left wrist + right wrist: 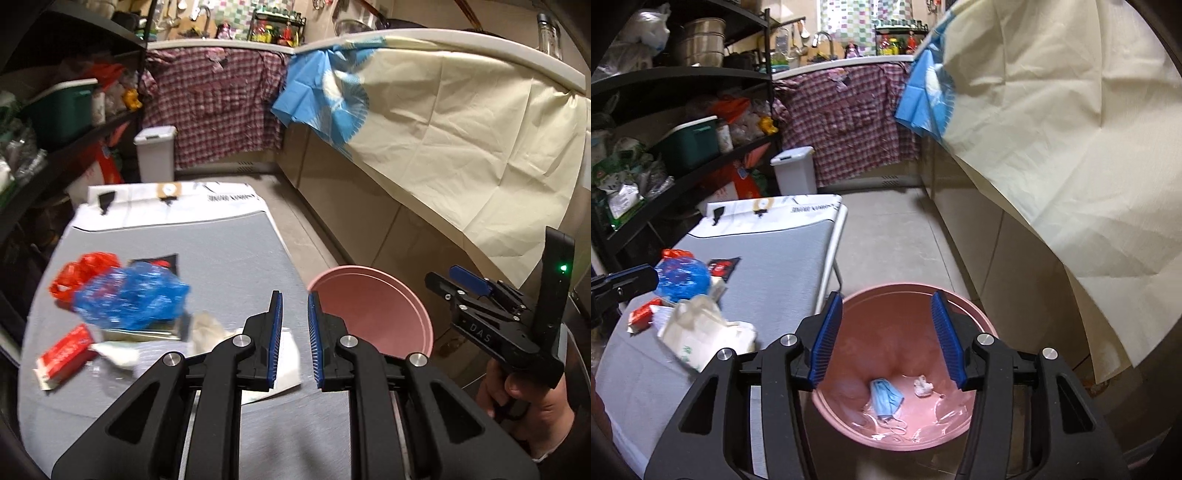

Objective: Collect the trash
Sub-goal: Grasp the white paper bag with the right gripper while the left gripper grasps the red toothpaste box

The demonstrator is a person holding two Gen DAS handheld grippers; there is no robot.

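Trash on the surface: a blue plastic bag (129,295), a red plastic bag (79,271), a red and white packet (64,354), a white paper bag (701,332) and crumpled white paper (116,352) lie bunched together on the grey surface (221,251), at its left side.
Trash already collected: a blue face mask (885,400) and a small white wad (923,386) lie at the bottom of the pink bin (975,325).
Pink bin: stands on the floor (886,229) just beside the right edge of the surface.
Left claw (294,338): over the near part of the surface, jaws nearly together with a narrow gap, nothing between the blue pads.
Right claw (886,338): above the mouth of the pink bin, jaws apart, holding nothing; the mask and wad show through the gap far below.
Right hand (528,402): grips the handle of the right claw, seen from the left wrist.
Background: a white lidded bin (794,170) stands at the far end of the surface beside a checked cloth (849,118).
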